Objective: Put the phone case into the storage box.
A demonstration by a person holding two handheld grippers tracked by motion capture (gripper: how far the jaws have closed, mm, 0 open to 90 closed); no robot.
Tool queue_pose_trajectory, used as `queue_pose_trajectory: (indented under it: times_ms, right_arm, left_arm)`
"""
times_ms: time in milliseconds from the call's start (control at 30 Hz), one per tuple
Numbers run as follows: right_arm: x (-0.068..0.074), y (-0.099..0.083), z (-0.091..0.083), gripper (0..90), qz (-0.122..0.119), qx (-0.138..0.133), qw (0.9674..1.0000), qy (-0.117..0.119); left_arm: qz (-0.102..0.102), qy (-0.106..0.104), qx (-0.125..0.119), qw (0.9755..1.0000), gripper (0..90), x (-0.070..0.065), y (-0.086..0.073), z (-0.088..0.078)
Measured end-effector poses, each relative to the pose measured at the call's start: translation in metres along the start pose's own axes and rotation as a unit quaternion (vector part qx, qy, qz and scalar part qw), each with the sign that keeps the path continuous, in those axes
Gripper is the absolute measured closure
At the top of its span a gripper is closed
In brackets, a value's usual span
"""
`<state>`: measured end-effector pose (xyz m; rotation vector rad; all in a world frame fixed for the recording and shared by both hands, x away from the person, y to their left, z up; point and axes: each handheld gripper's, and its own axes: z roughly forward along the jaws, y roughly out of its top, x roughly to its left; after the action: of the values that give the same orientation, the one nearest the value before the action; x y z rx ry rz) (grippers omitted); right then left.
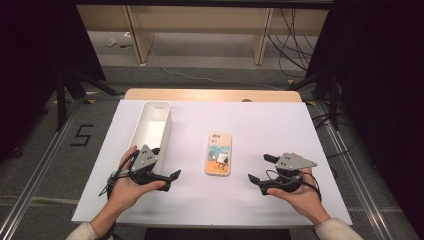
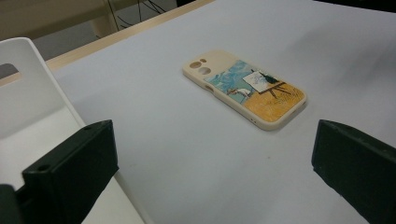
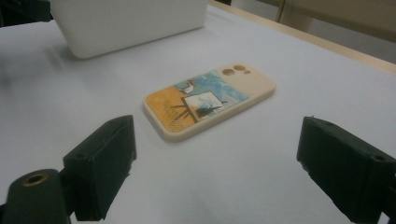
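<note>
Two grippers sit low in the high view, and you hold both with jaws spread wide and nothing between them: your left gripper at lower left, beside the near end of the white bin, your right gripper at lower right. Between them, a little below the middle of the frame, the phone case lies flat on the white table cover, touching neither gripper.

Judging by its look, the case is light, thin and somewhat flexible, with a smooth printed back that may slip. It offers no height to pinch from above, so you would likely do best to take it across its narrow width, on the cream side edges near the middle, and press lightly.

Its long axis runs up and down the high view, the camera cutouts at the upper end, toward the far edge of the table, and the orange part of the picture nearest you.
</note>
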<state>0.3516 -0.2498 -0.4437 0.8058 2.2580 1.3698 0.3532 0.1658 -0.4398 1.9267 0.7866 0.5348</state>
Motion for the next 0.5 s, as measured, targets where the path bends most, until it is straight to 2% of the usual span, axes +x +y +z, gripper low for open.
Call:
queue_pose_trajectory:
  times_ms: [500]
  right_arm:
    - [0.0, 0.0, 0.0001, 12.7, 0.001, 0.0, 1.0, 0.0]
  left_arm:
    - [-0.001, 0.003, -0.001, 1.0, 0.0, 0.0002, -0.0002, -0.0004]
